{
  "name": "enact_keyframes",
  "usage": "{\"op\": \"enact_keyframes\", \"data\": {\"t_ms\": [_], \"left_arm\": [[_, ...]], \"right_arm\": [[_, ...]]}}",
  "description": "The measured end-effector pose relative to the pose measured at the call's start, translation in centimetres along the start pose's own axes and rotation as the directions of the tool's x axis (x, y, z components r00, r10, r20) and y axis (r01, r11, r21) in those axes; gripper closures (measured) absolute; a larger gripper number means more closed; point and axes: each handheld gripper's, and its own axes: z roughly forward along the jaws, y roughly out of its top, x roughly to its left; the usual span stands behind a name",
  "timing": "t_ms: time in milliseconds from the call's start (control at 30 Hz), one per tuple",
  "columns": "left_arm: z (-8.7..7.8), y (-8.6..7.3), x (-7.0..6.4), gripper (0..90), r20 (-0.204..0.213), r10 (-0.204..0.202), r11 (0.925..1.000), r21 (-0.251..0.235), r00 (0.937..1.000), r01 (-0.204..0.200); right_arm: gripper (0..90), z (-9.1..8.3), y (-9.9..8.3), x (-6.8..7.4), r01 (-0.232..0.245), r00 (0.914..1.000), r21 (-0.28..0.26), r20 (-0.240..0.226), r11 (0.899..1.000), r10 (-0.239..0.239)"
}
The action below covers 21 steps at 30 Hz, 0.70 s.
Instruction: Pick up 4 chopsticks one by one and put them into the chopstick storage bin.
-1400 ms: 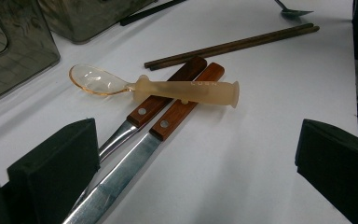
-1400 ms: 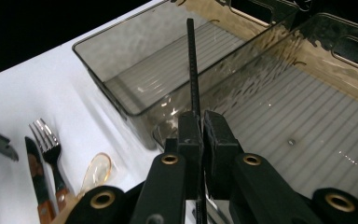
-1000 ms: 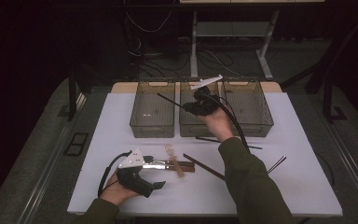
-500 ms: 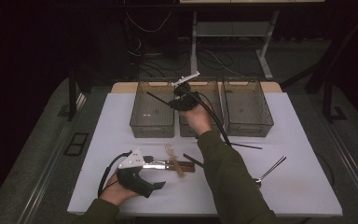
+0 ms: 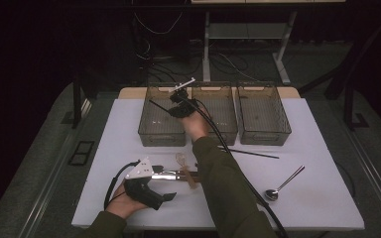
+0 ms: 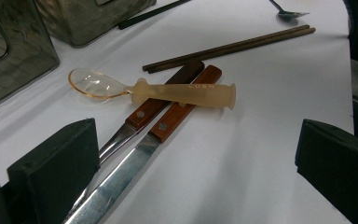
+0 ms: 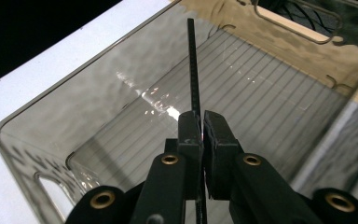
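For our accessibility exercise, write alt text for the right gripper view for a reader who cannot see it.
The right claw is shut on a thin black chopstick, holding it over the inside of a smoky clear bin with a ribbed floor. The bin stands on a white table.

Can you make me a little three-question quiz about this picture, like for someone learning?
1. True or false: the right gripper is open and holds nothing.
2. Which bin is the black chopstick held over? A. left bin B. middle bin C. right bin
3. Fill in: the clear spoon lies across the wooden handles of two ____.

Key:
1. False: it is shut on the black chopstick.
2. A.
3. knives, in front of the open left gripper.
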Motion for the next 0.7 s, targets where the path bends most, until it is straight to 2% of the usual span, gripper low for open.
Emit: {"op": "enact_keyframes", "data": {"t_ms": [133, 200, 300, 433, 500, 700], "left_arm": [[0.0, 0.0, 0.0, 0.0, 0.002, 0.003, 1.0000, -0.003, 1.0000, -0.003], [-0.1, 0.0, 0.1, 0.0, 0.002, 0.007, 1.0000, 0.000, 1.0000, -0.007], [-0.1, 0.0, 0.1, 0.0, 0.004, 0.010, 1.0000, -0.001, 0.9999, -0.010], [-0.2, 0.1, -0.1, 0.0, 0.003, 0.016, 0.9999, 0.001, 0.9999, -0.016], [-0.2, 0.0, -0.2, 0.0, 0.004, 0.002, 1.0000, 0.003, 1.0000, -0.002], [-0.2, 0.0, -0.2, 0.0, 0.006, 0.006, 1.0000, -0.002, 1.0000, -0.006]], "right_arm": [[85.3, 0.7, 0.1, 0.4, 0.002, 1.0000, 0.004, 0.006, 1.000, -0.002], [73.7, 0.6, 0.2, 0.4, 0.002, 0.9998, -0.013, 0.017, 1.000, -0.002], [64.5, 0.1, 0.3, 0.2, 0.008, 0.9998, -0.023, 0.020, 1.000, -0.007], [57.4, -1.4, 0.3, -0.3, 0.015, 0.9999, -0.036, 0.003, 0.999, -0.015], [54.6, -2.4, 0.1, -0.6, 0.011, 0.9999, -0.052, -0.006, 0.999, -0.012], [46.6, -6.0, -1.1, -1.9, 0.022, 0.9994, -0.081, -0.024, 0.997, -0.024]]}}
